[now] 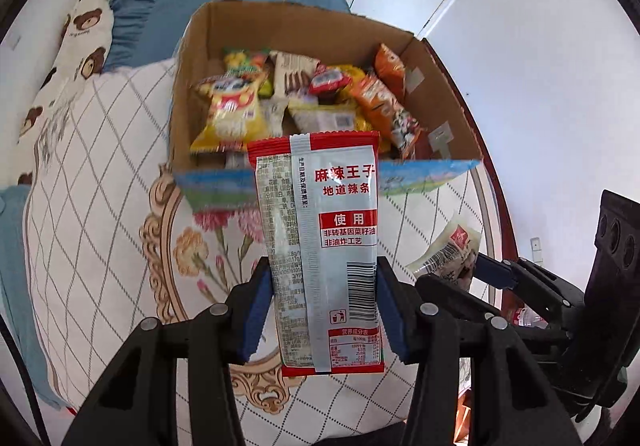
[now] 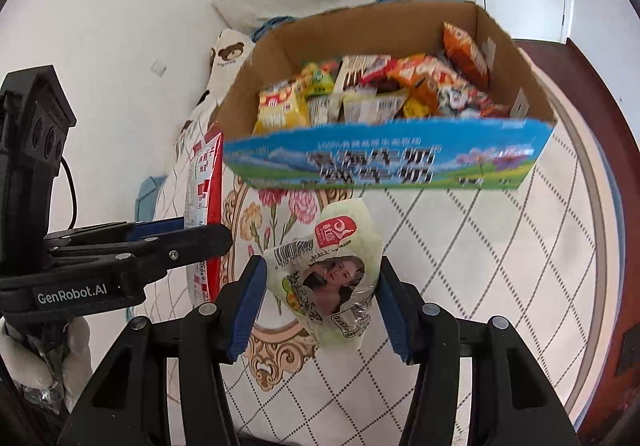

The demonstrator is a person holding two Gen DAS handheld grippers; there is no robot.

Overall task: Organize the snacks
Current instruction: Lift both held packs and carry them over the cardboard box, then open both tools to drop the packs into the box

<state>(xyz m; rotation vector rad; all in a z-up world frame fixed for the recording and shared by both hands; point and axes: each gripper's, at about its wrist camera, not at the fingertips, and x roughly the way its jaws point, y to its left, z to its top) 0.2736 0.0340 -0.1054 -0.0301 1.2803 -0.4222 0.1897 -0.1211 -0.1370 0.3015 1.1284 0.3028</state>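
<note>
Left gripper [image 1: 324, 298]: clamped on the red-and-silver spicy strip packet [image 1: 320, 246], pads squeezing its 2 long edges near the barcode, so the packet stands up flat with its back print facing the lens.
Right gripper [image 2: 320, 298]: closed around the pale green snack pouch [image 2: 332, 278], pinched across its crumpled middle; the pouch leans up toward 12 o'clock.
Why held so: gripping the lower part leaves each top end free, which looks right for dropping over the box wall.
Cardboard box [image 1: 436, 77]: open-topped, at 12 o'clock from both grippers, sitting on the quilted bed cover [image 1: 100, 173] and already heaped with mixed snack bags.
Pose: both grippers side by side and level, aimed at the box's blue printed front wall [image 2: 400, 161], short of its rim.
Neighbour check: from the right wrist, the left gripper sits at 9 o'clock, its packet seen edge-on.
Judgement: carry phase, release still to come.
</note>
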